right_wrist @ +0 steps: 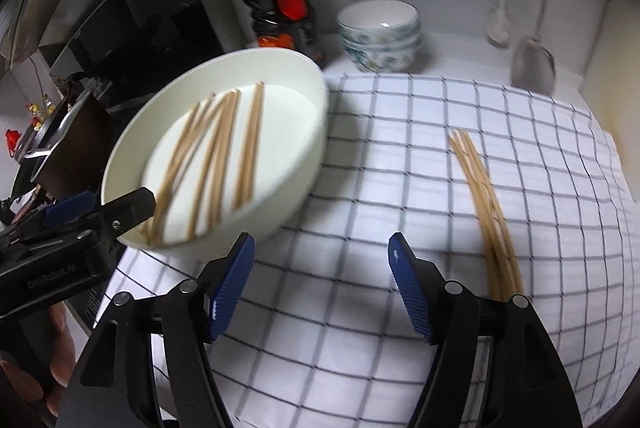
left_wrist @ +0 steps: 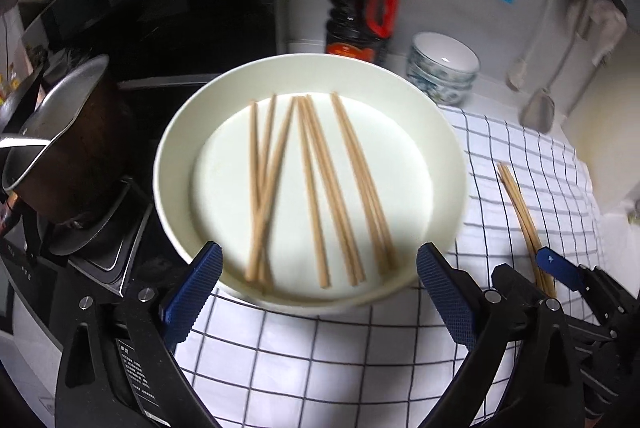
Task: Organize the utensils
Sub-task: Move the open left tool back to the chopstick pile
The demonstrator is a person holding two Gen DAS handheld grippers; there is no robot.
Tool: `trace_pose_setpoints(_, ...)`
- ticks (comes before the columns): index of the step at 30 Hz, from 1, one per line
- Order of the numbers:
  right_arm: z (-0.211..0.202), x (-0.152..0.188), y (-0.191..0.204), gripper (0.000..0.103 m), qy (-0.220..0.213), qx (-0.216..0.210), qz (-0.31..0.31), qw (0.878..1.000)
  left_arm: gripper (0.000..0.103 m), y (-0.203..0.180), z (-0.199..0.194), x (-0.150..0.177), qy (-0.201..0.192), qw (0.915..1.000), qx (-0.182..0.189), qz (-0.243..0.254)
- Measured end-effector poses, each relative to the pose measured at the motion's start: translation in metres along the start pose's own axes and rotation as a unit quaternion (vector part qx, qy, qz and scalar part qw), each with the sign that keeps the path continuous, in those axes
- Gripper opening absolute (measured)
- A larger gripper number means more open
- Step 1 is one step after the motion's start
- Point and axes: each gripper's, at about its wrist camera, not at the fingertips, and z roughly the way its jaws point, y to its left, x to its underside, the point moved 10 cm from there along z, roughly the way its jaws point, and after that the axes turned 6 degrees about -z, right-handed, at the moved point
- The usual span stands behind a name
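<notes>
Your left gripper (left_wrist: 318,270) hangs at the near rim of the bowl (left_wrist: 176,132), jaws spread, holding nothing. Your right gripper (right_wrist: 321,262) is over the checked cloth (right_wrist: 400,156), jaws also spread. Chopsticks (left_wrist: 316,184) lie loose in the bowl; a bundle (right_wrist: 486,204) rests on the cloth beyond.

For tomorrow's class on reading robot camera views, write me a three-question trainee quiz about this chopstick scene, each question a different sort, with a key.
1. True or false: every chopstick lies inside the white bowl.
2. What stands behind the bowl, against the wall? A) dark sauce bottle B) kettle C) toaster
3. Fill in: the bundle of chopsticks outside the bowl lies on a ____ cloth.

Key
1. False: a bundle lies on the cloth.
2. A
3. Checked

Both the left gripper and the right gripper are open and empty.
</notes>
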Motion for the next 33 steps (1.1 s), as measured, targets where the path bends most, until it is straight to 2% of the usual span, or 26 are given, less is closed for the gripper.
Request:
trace_pose_setpoints(12, -0.018, 0.031, -0.061, 0.066, -0.002, 0.025, 0.029, 0.999, 0.096, -0.057, -0.002, 0.025, 0.010, 0.9993, 0.014, 0.034)
trace_pose_setpoints(19, -0.026, 0.045, -0.111, 0.066, -0.006, 0.066, 0.037, 0.997, 0.096, -0.092, 0.001, 0.035, 0.011, 0.9987, 0.033, 0.037)
trace_pose_setpoints(26, -0.009, 0.056, -0.160, 0.066, 0.005, 0.092, 0.040, 0.995, 0.096, -0.129, 0.016, 0.046, 0.020, 0.9976, 0.049, 0.044)
trace_pose_setpoints(33, 0.013, 0.057, -0.184, 0.066, 0.005, 0.092, 0.042, 0.995, 0.096, -0.151, 0.036, 0.054, 0.030, 0.9972, 0.051, 0.046)
